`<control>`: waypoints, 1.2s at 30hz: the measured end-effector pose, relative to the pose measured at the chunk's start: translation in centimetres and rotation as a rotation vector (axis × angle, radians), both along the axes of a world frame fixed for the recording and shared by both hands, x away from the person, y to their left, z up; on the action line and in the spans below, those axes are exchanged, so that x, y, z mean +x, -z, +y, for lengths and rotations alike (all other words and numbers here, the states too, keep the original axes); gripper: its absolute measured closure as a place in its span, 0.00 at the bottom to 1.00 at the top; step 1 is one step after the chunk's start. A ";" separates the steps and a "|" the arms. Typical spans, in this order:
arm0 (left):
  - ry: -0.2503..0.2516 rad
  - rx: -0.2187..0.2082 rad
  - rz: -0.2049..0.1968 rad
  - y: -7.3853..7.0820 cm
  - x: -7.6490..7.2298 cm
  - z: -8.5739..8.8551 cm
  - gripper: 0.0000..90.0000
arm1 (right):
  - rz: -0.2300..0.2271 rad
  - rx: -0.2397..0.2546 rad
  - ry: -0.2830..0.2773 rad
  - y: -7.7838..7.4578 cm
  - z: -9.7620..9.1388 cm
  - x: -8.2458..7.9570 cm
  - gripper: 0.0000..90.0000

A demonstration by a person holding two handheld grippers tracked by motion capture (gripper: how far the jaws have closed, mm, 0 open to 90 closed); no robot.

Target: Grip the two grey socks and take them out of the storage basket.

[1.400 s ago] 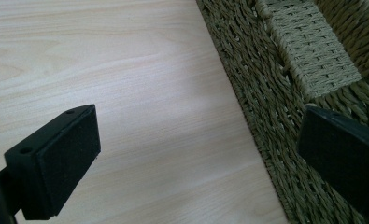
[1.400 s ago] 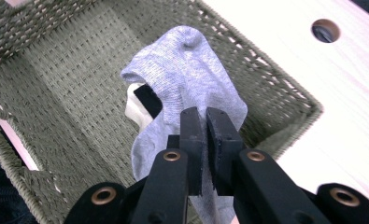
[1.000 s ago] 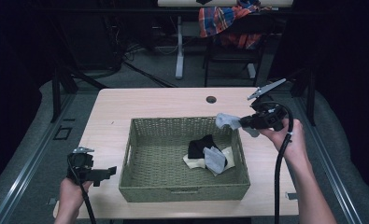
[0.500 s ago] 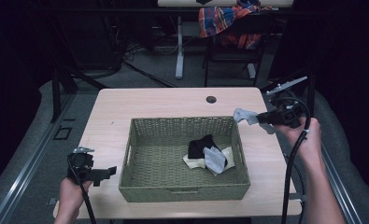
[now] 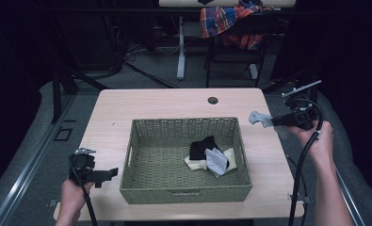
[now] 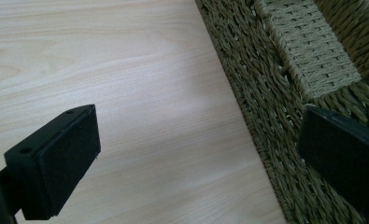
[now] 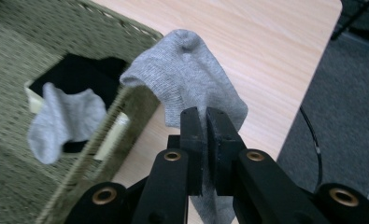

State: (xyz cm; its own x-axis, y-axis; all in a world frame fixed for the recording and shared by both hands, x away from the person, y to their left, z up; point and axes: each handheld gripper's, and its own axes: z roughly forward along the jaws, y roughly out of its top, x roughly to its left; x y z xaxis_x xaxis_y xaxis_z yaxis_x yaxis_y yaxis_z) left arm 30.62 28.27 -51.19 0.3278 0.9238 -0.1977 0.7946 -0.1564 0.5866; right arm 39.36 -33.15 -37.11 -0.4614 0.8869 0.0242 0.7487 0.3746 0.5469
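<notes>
A grey sock (image 7: 191,88) hangs from my right gripper (image 7: 205,119), whose jaws are shut on it. In the high view the grey sock (image 5: 259,117) is held above the table, right of the woven basket (image 5: 141,183), by the right gripper (image 5: 275,122). Inside the basket lie a black sock (image 5: 200,147), another grey sock (image 5: 216,161) and a cream one (image 5: 195,163). My left gripper (image 5: 109,173) is low at the basket's front left corner, open with nothing between its pads (image 6: 67,154); one jaw hovers over the basket wall (image 6: 261,102).
A light wooden table (image 5: 169,106) with a dark grommet hole (image 5: 213,100) at its back. Behind it are a chair with a plaid cloth (image 5: 228,21) and desk legs (image 5: 180,47). Cables trail from both grippers.
My right gripper has carried the grey sock from above the basket's back right corner outward to the right, past the rim. The left gripper has stayed put.
</notes>
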 end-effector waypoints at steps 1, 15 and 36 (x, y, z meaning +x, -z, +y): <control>0.000 0.000 0.000 0.0 0.0 0.0 0.00 | 0.000 0.000 0.000 0.0 0.0 0.0 0.96; -0.009 -0.006 -0.002 0.0 0.0 0.2 0.00 | 0.125 -0.036 0.043 4.8 -0.9 1.9 0.96; 0.001 0.003 0.002 0.0 0.0 0.1 0.00 | 0.300 -0.071 0.024 11.7 -0.2 4.0 0.96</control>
State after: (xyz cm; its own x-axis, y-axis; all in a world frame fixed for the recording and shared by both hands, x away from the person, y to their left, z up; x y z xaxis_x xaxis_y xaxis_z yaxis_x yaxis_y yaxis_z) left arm 30.67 28.35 -51.22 0.3277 0.9243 -0.1954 0.7960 -0.1587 0.5841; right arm 43.33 -33.33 -48.86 -0.4219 0.9017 0.0940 0.8819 0.3842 0.2732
